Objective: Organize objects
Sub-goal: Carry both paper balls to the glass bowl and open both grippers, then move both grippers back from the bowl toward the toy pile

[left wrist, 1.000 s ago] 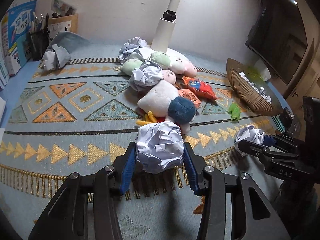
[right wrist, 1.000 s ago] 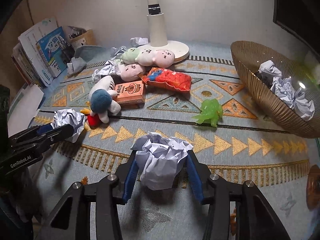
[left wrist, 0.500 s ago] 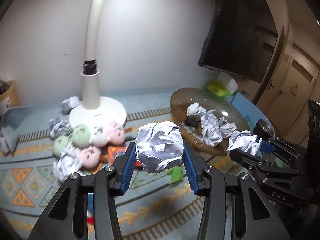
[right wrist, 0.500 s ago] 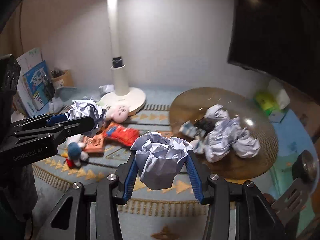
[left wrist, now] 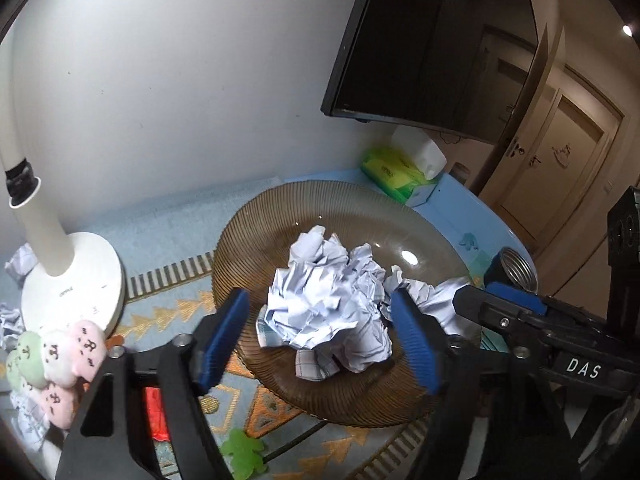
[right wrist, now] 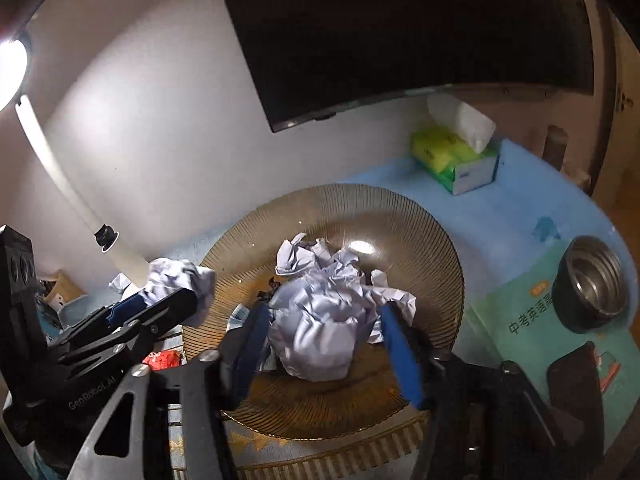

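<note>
crumpled white paper balls [left wrist: 328,304] heaped in ribbed bowl [left wrist: 248,240]

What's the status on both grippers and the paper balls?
Left gripper open above bowl. Right gripper open too. Crumpled paper piled in bowl, none gripped. Nothing blocking.

Looks like home, living room or bedroom corner. Dark wall-mounted TV [left wrist: 432,44], wooden door [left wrist: 560,168], patterned rug-style cloth [left wrist: 180,312] over table, desk lamp [left wrist: 60,276], tissue box [right wrist: 456,156], plush toys [left wrist: 52,360], schoolbook [right wrist: 532,316] lying around.
</note>
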A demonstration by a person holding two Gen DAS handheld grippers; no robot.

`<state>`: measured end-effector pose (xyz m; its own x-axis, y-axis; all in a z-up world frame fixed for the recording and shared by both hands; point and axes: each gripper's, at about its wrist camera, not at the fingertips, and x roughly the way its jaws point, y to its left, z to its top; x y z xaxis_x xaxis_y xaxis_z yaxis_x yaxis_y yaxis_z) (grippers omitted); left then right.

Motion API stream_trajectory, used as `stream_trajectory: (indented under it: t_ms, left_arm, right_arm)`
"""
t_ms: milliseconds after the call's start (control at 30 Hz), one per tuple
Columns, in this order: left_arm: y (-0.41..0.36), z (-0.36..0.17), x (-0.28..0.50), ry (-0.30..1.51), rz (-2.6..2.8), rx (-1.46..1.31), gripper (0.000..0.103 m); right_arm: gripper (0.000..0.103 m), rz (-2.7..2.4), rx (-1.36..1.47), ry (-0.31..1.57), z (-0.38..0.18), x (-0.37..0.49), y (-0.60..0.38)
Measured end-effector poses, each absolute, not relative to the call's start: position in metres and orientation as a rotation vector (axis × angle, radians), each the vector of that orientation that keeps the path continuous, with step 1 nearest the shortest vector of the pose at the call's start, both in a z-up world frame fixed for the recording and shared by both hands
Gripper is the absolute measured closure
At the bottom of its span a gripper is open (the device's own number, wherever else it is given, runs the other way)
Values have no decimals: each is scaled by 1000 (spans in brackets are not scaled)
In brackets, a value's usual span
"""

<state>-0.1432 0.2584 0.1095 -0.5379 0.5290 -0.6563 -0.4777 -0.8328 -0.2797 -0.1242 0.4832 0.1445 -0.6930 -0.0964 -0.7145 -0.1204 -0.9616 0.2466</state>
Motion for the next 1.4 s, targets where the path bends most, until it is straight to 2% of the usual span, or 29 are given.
stream_trajectory:
  t_ms: [67,300,567,667,833,1000,1100,1267,1400]
  left_arm:
    - [252,107,-140,-102,2343,-1037,25]
    - [213,113,-122,-150,2393,-1048,25]
    - [126,139,-72,-222,2579,-948,25]
    - [76,139,-49,-273,2723,-929,16]
    - [-14,113,-19,-394,2961,-1024,14]
    - [-74,53,8,-567,3018,-1237,15]
    - [-74,35,10,-527,3037,-1288,15]
    - [-66,21,6,-445,3067,-1337,14]
    - [-62,20,9,-400,3055,-1329,14]
  right_arm:
    - [32,2848,-1222,481,142,-122,488]
    - [32,2857,-1190,461,147,-111,485]
    - [32,3044,-1188,251,163,-89,417]
    - [31,3110,-1222,169,161,-83,382]
    - [31,3176,-1349,75,138,-82,327]
    - [31,3213,-1516,166,94,-85,287]
    - [31,3274,-1552,209,73,-84,271]
    - [31,3275,-1509,100,62,-82,260]
    - [32,3224,-1562,150,38,-89,267]
